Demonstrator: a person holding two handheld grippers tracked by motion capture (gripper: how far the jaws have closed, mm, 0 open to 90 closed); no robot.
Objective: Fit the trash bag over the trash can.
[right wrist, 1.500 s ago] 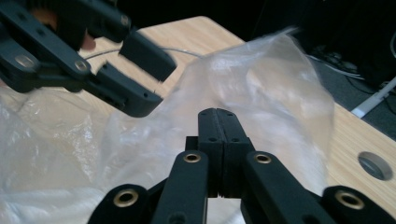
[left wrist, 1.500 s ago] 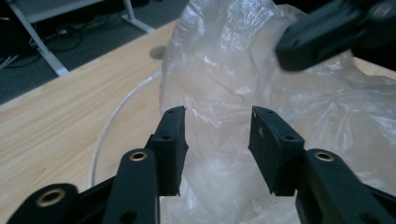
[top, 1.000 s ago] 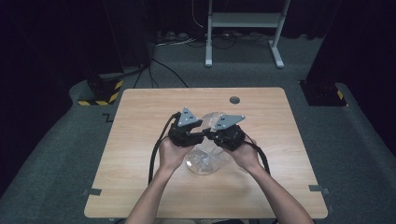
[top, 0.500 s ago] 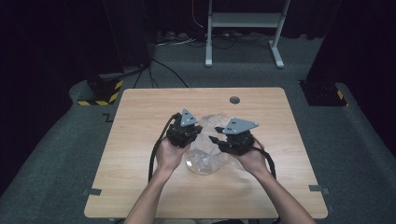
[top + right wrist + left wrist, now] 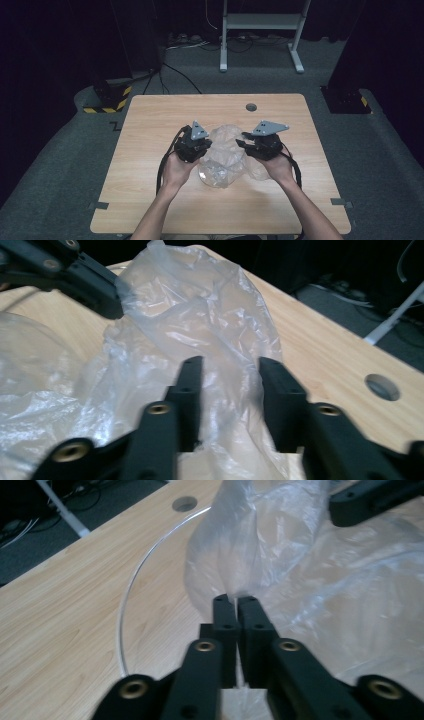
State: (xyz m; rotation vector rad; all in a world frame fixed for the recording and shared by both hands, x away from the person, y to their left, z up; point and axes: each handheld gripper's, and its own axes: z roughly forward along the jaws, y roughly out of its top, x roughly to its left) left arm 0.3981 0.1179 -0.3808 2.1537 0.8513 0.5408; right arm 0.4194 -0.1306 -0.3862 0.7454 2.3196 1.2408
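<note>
I'm working a clear plastic bag (image 5: 227, 150) that lies crumpled on the wooden table (image 5: 150, 200), on my side of the round cable hole (image 5: 251, 107). I judge the job to be about midway: the bag is puffed up and partly spread, but it is still rumpled and its mouth is not yet clearly parted. A clear round rim (image 5: 131, 587) (a bowl or lid, I can't tell which) sits under or inside the film.

My left gripper (image 5: 235, 602) has its jaws nearly together, pinching a fold of the bag's edge; they have just eased apart slightly, with the film still between them. My right gripper (image 5: 227, 367) stands with its jaws apart, having just been narrowing; the film bulges up between them, but the pads do not press it.
</note>
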